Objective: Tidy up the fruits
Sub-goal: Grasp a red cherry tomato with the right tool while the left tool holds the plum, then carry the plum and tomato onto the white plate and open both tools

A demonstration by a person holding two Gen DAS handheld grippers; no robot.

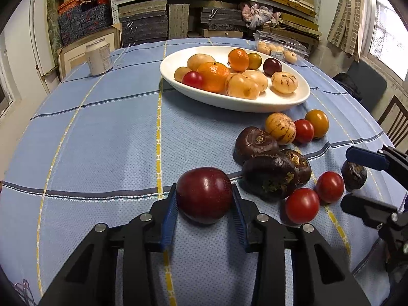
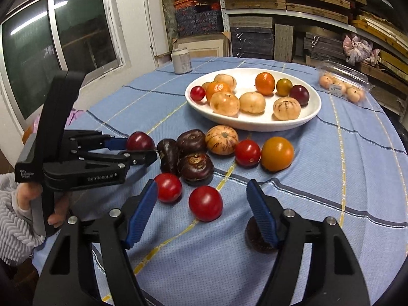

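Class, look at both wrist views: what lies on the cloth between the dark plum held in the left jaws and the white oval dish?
Nothing. In the left wrist view, only bare blue cloth runs from the plum to the dish; the dark fruits sit off to the right.

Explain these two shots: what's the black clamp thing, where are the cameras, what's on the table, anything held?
No robot: a person holds a hand-held gripper in each hand, each carrying a fisheye camera looking along its fingers. The left camera's picture shows the left hand-held gripper shut on a dark red plum. The right camera's picture shows the right hand-held gripper open over a red tomato, gripping nothing. On the blue tablecloth a white bowl holds fruit; more fruit lies loose beside it, plus a can.
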